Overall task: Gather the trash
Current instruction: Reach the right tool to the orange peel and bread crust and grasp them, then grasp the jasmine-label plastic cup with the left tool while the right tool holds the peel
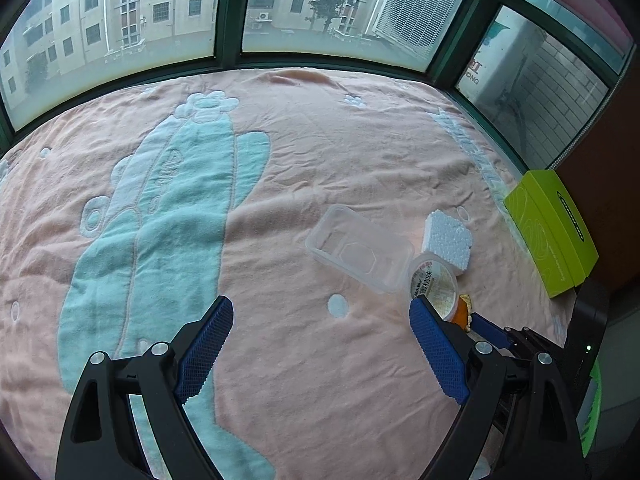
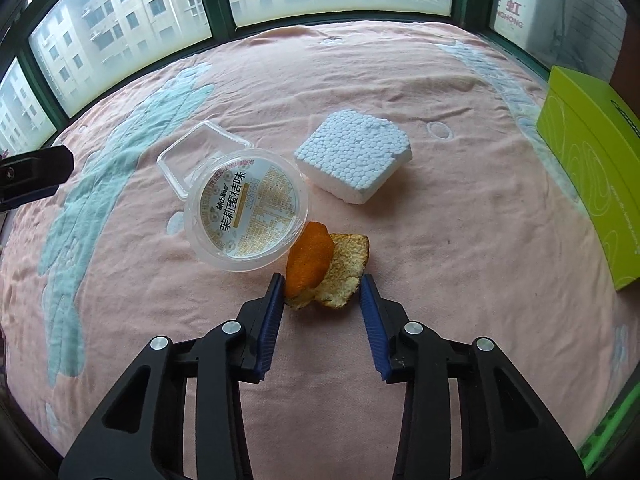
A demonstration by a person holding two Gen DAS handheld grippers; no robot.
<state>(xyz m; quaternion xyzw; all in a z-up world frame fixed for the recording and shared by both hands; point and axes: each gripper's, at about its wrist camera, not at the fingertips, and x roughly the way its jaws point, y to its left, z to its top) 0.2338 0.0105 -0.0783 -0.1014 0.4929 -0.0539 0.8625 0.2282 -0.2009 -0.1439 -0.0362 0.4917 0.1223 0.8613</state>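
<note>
Two pieces of orange peel (image 2: 316, 264) lie on the pink blanket (image 2: 440, 300), and my right gripper (image 2: 321, 282) is shut on them, one blue pad against each side. Just left of the peel a round plastic cup (image 2: 246, 216) with a printed lid lies on its side. Behind it rests a clear plastic tray (image 2: 200, 152), and a white foam block (image 2: 354, 156) sits to the right. My left gripper (image 1: 320, 308) hangs open over bare blanket, left of the tray (image 1: 360, 248) and cup (image 1: 434, 280), with nothing between its fingers.
A lime-green box (image 2: 592, 176) stands at the blanket's right edge against a brown wall. Green-framed windows (image 1: 228, 12) close off the far side. A teal cactus pattern (image 1: 168, 208) covers the blanket's left part.
</note>
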